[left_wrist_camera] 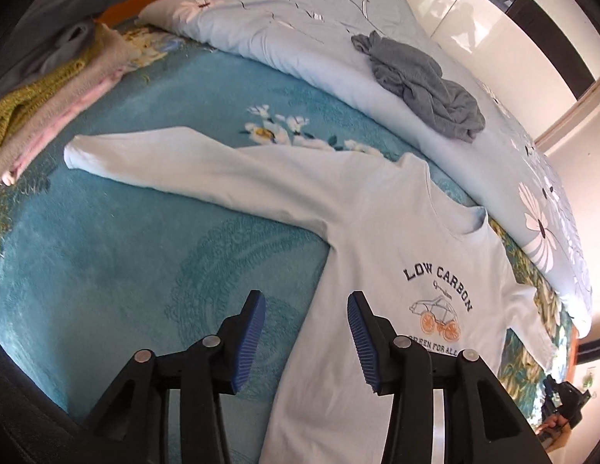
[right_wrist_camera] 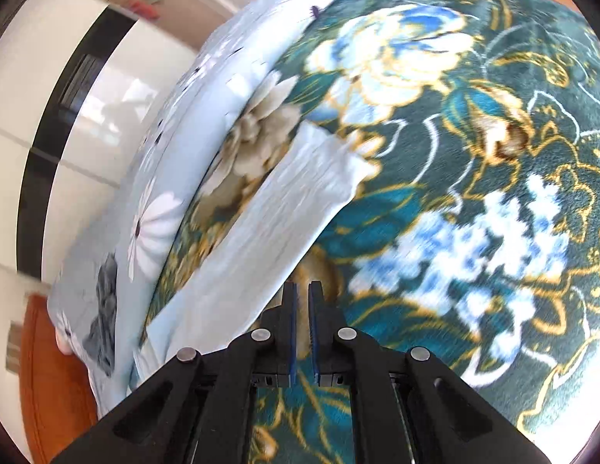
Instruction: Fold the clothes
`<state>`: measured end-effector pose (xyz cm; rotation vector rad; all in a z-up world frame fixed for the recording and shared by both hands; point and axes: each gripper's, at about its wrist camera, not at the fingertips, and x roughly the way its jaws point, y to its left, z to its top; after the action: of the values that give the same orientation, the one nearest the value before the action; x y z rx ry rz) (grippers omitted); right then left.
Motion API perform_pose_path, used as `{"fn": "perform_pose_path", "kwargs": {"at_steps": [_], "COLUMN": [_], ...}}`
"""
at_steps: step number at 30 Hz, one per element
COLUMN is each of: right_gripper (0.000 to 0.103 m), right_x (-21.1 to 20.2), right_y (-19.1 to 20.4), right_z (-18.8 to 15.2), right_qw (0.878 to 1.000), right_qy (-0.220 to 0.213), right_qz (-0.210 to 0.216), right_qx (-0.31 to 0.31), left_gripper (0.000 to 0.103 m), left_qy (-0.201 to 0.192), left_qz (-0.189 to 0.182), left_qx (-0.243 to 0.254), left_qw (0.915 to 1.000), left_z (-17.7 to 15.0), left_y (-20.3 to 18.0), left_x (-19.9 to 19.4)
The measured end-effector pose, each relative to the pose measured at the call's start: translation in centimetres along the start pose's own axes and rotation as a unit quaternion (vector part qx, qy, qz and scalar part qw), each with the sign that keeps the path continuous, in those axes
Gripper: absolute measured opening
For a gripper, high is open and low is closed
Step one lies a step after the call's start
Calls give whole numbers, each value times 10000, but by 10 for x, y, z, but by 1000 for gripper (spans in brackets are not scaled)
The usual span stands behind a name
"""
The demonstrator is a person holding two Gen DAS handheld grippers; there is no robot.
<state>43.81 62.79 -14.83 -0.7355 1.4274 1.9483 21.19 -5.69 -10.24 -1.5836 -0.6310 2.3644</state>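
Over on the far left there's a stack of folded clothes (left_wrist_camera: pixel 48 89), parked out of the way so the bed (left_wrist_camera: pixel 145 232) stays free for working. The pale blue shirt (left_wrist_camera: pixel 377 239) lies flat on the bed, front up, one sleeve (left_wrist_camera: pixel 176 162) stretched out, so it's ready for folding. The left tongs (left_wrist_camera: pixel 305 342) hang released right over the shirt's side edge, probably lining up a grab. The right tongs (right_wrist_camera: pixel 303 328) are nearly clenched with nothing between them, just beside the other sleeve (right_wrist_camera: pixel 284 208).

Floral teal blanket (left_wrist_camera: pixel 125 232), daisy-print duvet (left_wrist_camera: pixel 300 31)
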Motion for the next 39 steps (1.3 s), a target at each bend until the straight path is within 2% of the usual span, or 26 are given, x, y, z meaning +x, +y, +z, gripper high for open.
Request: {"fn": "perform_pose_path", "kwargs": {"at_steps": [2,5,12,13,15,19,22,25,28,31,33,36,39], "right_gripper": [9,16,16,14,3,1,1,1,1,1,1,1,1], "right_x": [6,14,32,32,29,13,0,-13,-20,-14,0,41,94], "right_y": [-14,-25,-24,-22,-15,28,86,158,235,301,339,379,395], "right_z": [15,32,36,37,40,42,32,8,-36,-96,-149,-237,-321], "right_qw": [9991,9978,9953,9957,9968,9962,9886,9699,9392,9074,8844,8533,8375], "right_qy": [-99,-112,-234,-243,-275,-542,-538,-437,-185,243,558,1194,1810], "right_qz": [80,143,267,242,260,673,1252,1861,2463,2909,2998,2878,2459], "right_qx": [407,635,904,860,705,50,-644,-1505,-2387,-3023,-3534,-4179,-4532], "left_gripper": [49,49,49,49,49,49,49,49,49,49,49,49,49], "left_qy": [-26,33,-8,-14,-27,-43,-77,-151,-242,-300,-385,-470,-499], "left_qz": [17,34,177,193,218,220,190,140,59,-149,-351,-694,-979], "left_qx": [-78,-181,-16,12,25,-171,-392,-556,-830,-1158,-1350,-1680,-1981], "left_qw": [10000,9998,9998,9998,9998,9996,9990,9982,9962,9927,9895,9822,9740], "left_z": [3,5,-4,-5,-5,-2,2,6,13,25,38,58,79], "left_y": [1,2,-2,-3,-2,7,16,25,37,50,56,68,83], "left_x": [7,16,12,13,12,13,13,11,7,2,-5,-15,-26]}}
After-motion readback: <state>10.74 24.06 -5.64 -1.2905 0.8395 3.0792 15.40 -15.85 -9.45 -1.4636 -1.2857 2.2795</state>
